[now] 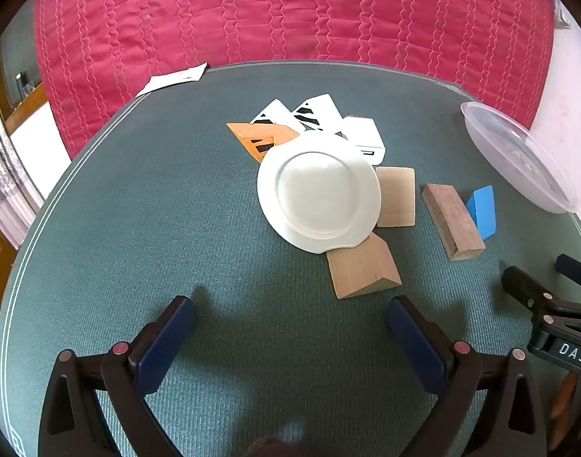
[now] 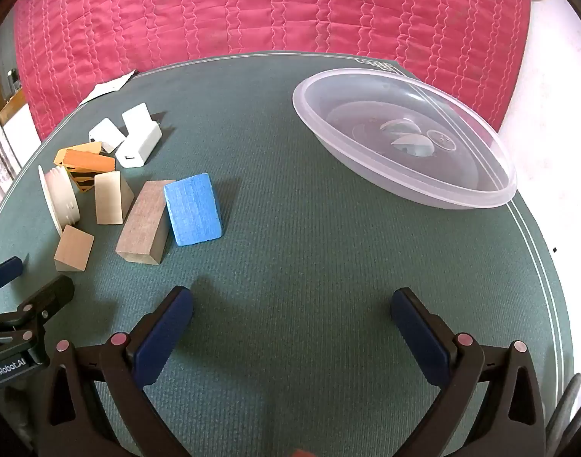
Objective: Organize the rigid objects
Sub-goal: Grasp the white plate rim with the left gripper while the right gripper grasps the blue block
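Both rigs look alike: left hand-held gripper (image 1: 290,327) and right hand-held gripper (image 2: 292,321) have black plastic frames, navy blue finger pads (image 2: 165,337), pinkish round rivets; white "DAS" and "GenRobot.AI" lettering on the bodies.

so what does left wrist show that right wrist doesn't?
Only left wrist: the white plate face-on, tilted over the blocks; right wrist sees it edge-on. Only right wrist: the whole clear plastic bowl, empty; left wrist clips it at the frame edge. Both: blue block, dark wooden block, white adapters, green mat, and each view's own open claw, left claw and right claw.
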